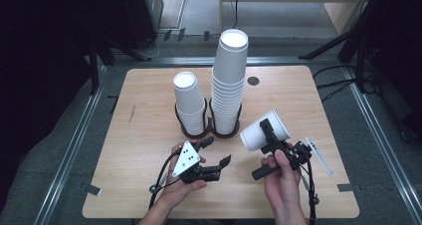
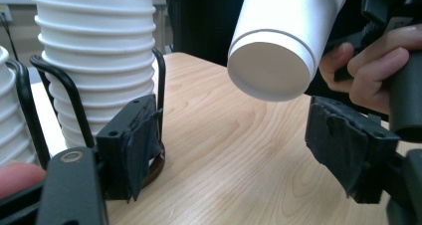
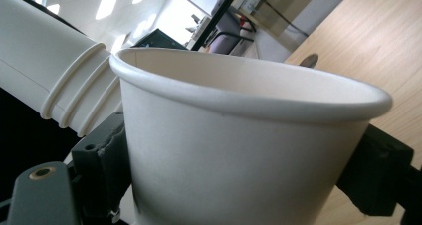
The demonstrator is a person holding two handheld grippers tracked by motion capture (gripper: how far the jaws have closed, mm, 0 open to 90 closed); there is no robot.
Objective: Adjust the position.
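Note:
Two stacks of white paper cups stand in black wire holders at mid-table: a short stack (image 1: 189, 103) and, to its right, a tall stack (image 1: 230, 83). My right gripper (image 1: 267, 134) is shut on a single white paper cup (image 1: 261, 135), held tilted above the table right of the stacks, bottom toward the left hand. In the right gripper view the cup (image 3: 239, 150) sits between both jaws. My left gripper (image 1: 217, 151) stands open in front of the stacks with nothing between its jaws. From the left gripper view (image 2: 239, 150), the held cup (image 2: 278, 41) hangs above and beyond it, and the tall stack (image 2: 94, 60) is at left.
A round black grommet (image 1: 253, 80) sits in the table (image 1: 149, 185) behind the tall stack. A white strip-shaped part (image 1: 318, 155) juts out by the right hand. Cables trail off the front edge. Dark stand legs (image 1: 328, 46) and floor rails surround the table.

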